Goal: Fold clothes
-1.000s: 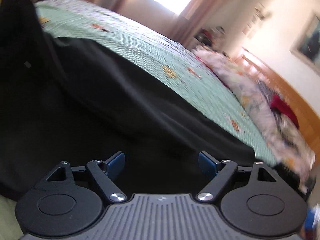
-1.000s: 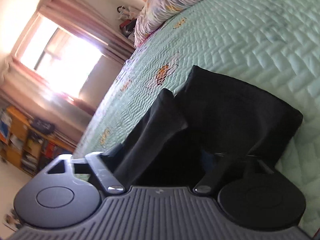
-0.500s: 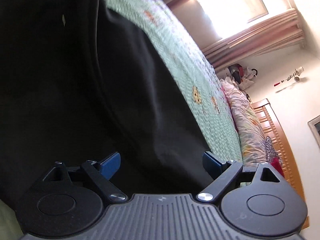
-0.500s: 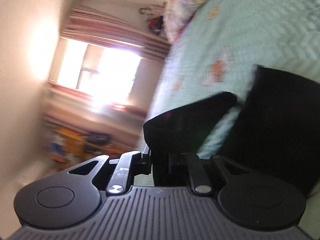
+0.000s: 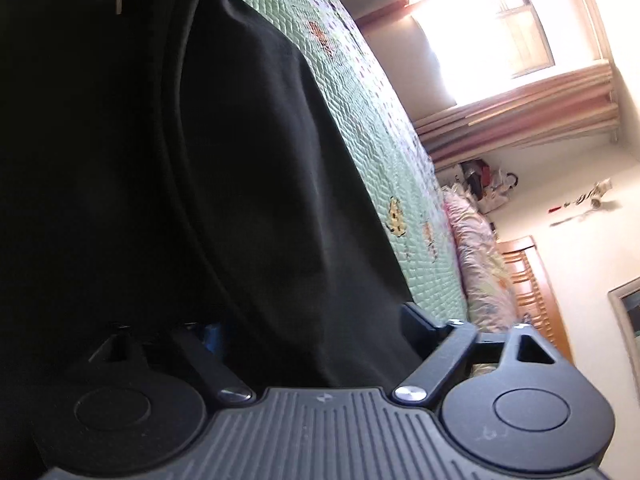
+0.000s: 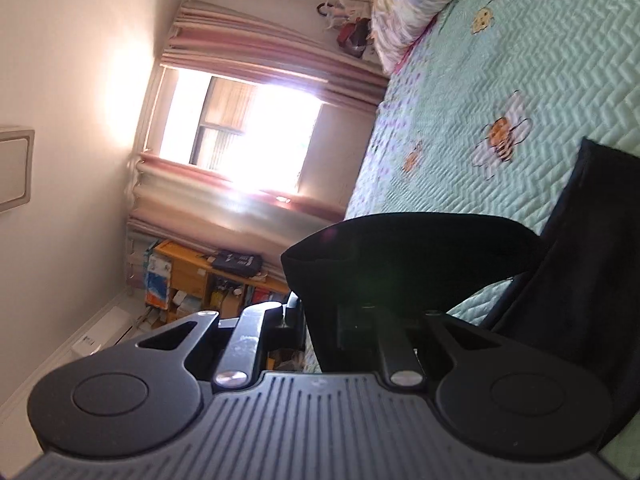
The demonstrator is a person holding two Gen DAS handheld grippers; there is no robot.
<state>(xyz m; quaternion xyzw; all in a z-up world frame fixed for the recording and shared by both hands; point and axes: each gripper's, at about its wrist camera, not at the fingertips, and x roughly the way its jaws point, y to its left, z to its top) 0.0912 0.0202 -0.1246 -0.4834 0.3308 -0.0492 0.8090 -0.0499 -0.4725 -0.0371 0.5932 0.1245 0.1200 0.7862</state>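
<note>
No readable text or labels.

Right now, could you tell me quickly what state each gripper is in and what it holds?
Left gripper: jaws closing around the black garment, not yet pressing it.
Right gripper: shut on a fold of the black garment.

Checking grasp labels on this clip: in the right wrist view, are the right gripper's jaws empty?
No, the right gripper has its jaws closed on a fold of the black garment, which lifts off the green quilt.
</note>
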